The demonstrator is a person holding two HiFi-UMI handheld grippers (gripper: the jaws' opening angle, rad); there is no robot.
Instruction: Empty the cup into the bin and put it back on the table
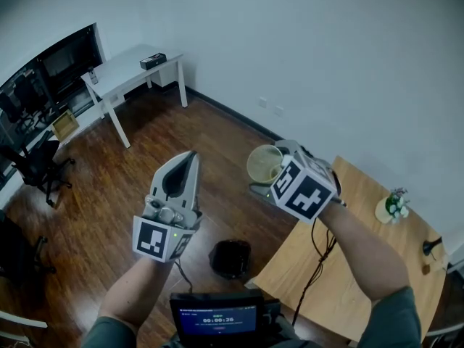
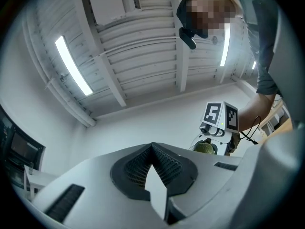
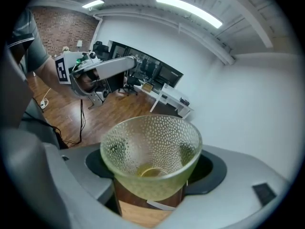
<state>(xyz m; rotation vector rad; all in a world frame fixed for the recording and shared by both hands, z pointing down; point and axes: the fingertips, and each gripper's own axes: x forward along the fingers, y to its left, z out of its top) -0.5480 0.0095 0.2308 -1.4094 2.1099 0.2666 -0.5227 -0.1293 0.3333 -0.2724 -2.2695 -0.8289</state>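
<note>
A pale green, dimpled, see-through cup (image 1: 261, 162) is held in the air between the jaws of my right gripper (image 1: 271, 171), just off the far-left corner of the wooden table (image 1: 348, 267). In the right gripper view the cup (image 3: 150, 151) looks empty, its mouth towards the camera, and the right gripper (image 3: 151, 173) is shut on its lower wall. The black bin (image 1: 230, 258) stands on the floor below, closer to me. My left gripper (image 1: 190, 158) is raised to the left of the cup with its jaws together and nothing in them; its tips (image 2: 152, 147) point up at the ceiling.
A small vase with a plant (image 1: 391, 207) and a dark object (image 1: 432, 248) stand on the table's far side. A white desk (image 1: 134, 69), monitors and office chairs (image 1: 36, 167) line the far left. A screen (image 1: 216, 317) sits at my chest. Wood floor surrounds the bin.
</note>
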